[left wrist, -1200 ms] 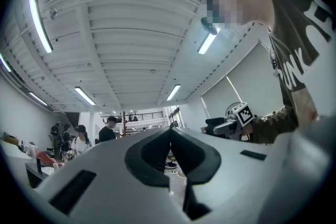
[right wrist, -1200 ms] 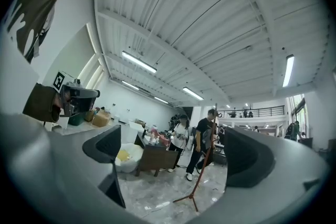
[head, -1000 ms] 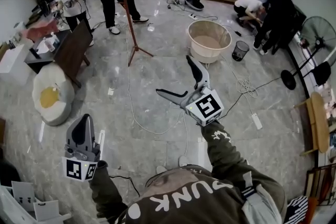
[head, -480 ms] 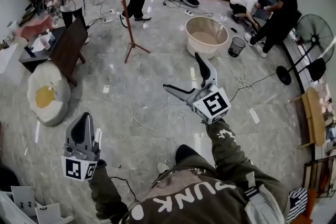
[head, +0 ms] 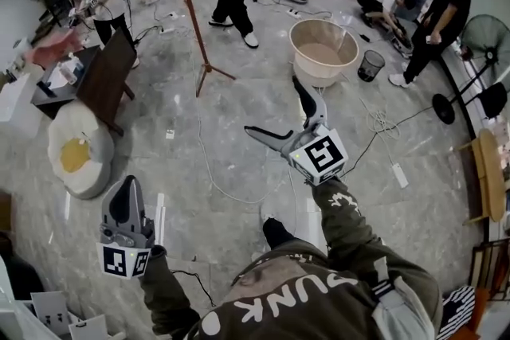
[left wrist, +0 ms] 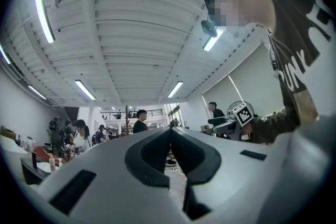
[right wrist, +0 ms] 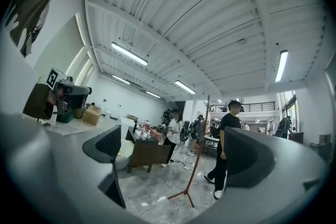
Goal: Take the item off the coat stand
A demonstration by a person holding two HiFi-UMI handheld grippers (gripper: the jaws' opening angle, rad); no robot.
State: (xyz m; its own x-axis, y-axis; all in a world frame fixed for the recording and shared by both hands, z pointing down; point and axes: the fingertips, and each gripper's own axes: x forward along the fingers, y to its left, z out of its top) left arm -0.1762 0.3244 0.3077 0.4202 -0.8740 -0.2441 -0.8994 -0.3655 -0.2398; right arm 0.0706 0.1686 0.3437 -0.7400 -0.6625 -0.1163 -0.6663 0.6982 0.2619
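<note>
One tool (head: 272,105) well short of coat stand (head: 196,24)

The head view looks steeply down on the floor (head: 239,131), both gripper views sit low facing level across the room, and the right gripper view shares the far coat stand (head: 194,20).

Fig.: L gripper (head: 127,185) is held low and close to the body on a bent L arm (head: 163,295), jaws shut, nothing btwn. R gripper (head: 272,105) is extended fwd on R arm (head: 344,228), jaws wide apart, empty.
</note>
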